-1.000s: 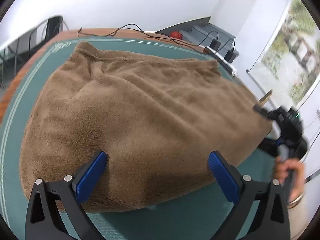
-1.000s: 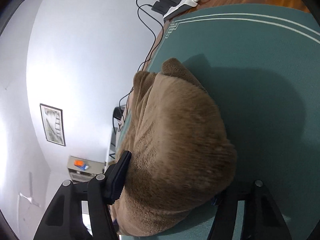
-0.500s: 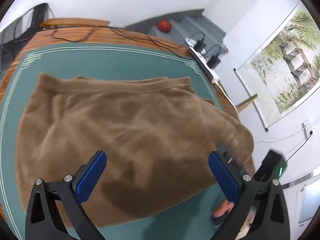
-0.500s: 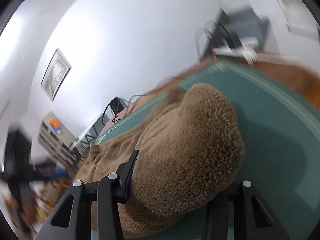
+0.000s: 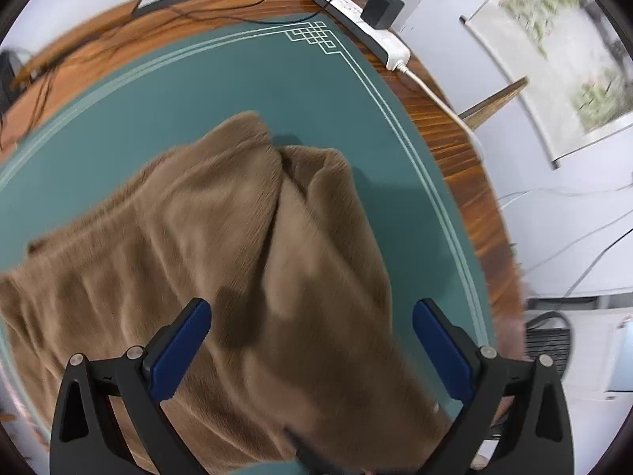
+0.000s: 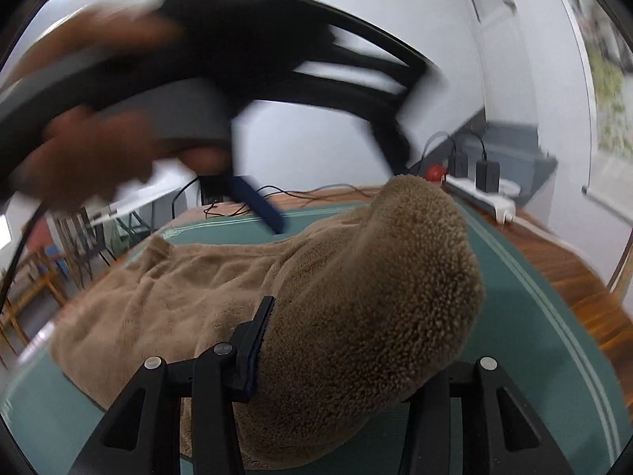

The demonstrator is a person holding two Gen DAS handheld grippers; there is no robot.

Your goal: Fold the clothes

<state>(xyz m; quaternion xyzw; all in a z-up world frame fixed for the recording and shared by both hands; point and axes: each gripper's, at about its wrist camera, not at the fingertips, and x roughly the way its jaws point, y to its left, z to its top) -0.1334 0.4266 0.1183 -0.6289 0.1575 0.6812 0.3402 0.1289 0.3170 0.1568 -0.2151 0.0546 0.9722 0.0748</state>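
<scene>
Showing one brown fleece garment (image 5: 221, 261), soft and short-piled with rippled folds, lying crumpled on a teal mat (image 5: 221, 79) edged with two thin pale lines and a woven corner knot. The mat covers a wooden table (image 5: 455, 146) of reddish, striped grain. The right gripper (image 6: 356, 360) is clamped on a thick, rounded bunch of the fleece, lifting it off the mat. The left gripper (image 5: 312, 340) hangs above the garment with its two blue pads (image 5: 178, 352) spread wide and nothing between them; in the right view it appears blurred, partly blocking the wall. One white power strip (image 5: 364, 27) carrying two black adapters lies along the table's far edge.
</scene>
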